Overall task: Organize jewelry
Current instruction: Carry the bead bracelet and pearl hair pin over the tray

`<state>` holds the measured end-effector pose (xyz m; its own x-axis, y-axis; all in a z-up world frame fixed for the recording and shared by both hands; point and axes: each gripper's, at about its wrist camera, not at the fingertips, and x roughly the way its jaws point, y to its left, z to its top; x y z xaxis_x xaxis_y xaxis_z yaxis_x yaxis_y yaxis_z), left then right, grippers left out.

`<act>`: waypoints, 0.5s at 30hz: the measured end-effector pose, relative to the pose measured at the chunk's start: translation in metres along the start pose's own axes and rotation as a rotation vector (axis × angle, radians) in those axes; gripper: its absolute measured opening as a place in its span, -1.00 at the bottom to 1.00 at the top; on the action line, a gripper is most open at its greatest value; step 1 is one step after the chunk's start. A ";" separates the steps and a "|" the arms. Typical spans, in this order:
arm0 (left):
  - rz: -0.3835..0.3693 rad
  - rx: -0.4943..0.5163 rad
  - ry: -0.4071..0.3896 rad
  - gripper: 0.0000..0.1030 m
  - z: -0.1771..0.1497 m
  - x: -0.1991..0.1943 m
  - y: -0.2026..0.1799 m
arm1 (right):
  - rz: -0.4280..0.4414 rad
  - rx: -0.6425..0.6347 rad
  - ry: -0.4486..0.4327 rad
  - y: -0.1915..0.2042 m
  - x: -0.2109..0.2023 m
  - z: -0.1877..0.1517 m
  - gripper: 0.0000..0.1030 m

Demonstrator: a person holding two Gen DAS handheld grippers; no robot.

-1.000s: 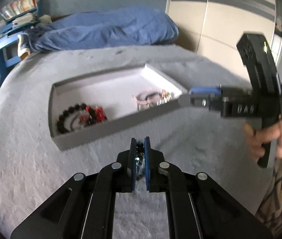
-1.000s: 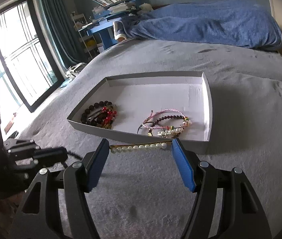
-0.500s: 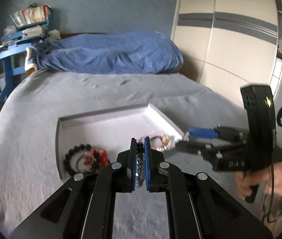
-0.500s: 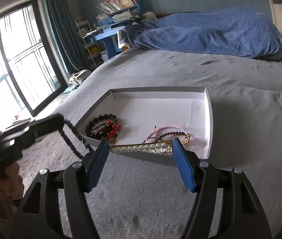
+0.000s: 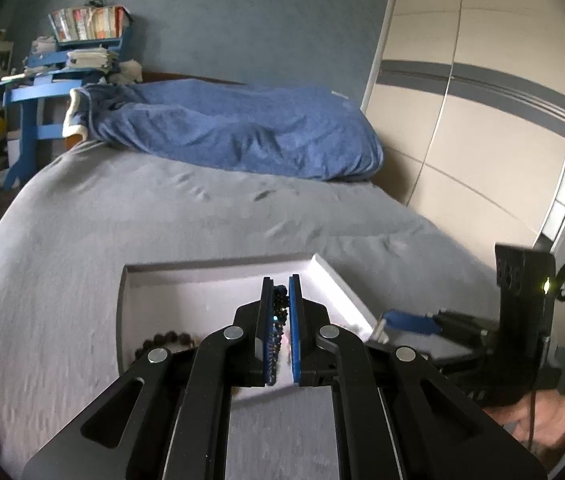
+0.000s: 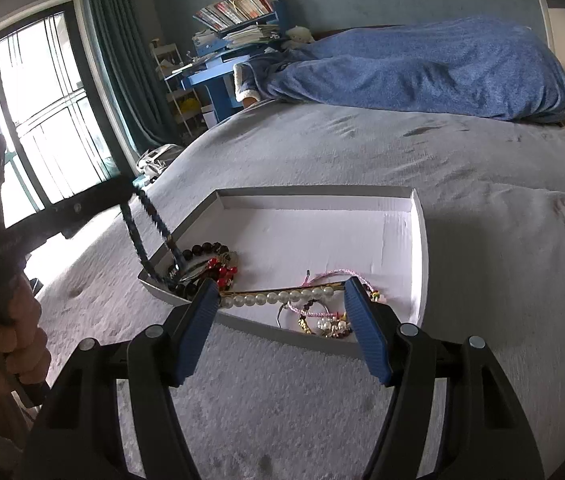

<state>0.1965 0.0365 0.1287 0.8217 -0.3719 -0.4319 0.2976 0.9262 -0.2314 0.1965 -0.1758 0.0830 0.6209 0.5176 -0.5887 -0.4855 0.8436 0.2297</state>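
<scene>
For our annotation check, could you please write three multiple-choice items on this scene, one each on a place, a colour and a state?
1. Where does the heap of pink cord bracelets lie?
A. On the grey bed cover
B. In the shallow grey tray with the white floor
C. On the blue blanket

2. What colour are the pads of the right hand-held gripper?
A. Blue
B. Red
C. White

3. What does the left hand-held gripper hold?
A. Nothing
B. A dangling dark blue beaded strand
C. A ring

Key: 1 B, the pink cord bracelets rest inside the tray. 2 A, the right hand-held gripper has blue pads at the ends of a pearl hair clip. 3 B, the left hand-held gripper pinches the beaded strand.
</scene>
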 end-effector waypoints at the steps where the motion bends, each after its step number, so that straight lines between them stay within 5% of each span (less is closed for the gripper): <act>1: 0.001 -0.005 -0.010 -0.85 0.003 0.000 0.001 | -0.001 -0.001 0.000 0.000 0.001 0.001 0.26; 15: 0.037 -0.027 0.025 -0.85 0.003 0.025 0.010 | -0.023 -0.003 0.052 -0.004 0.024 0.000 0.26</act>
<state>0.2214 0.0363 0.1182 0.8195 -0.3387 -0.4623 0.2534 0.9377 -0.2378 0.2134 -0.1668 0.0675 0.5992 0.4901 -0.6331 -0.4735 0.8546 0.2134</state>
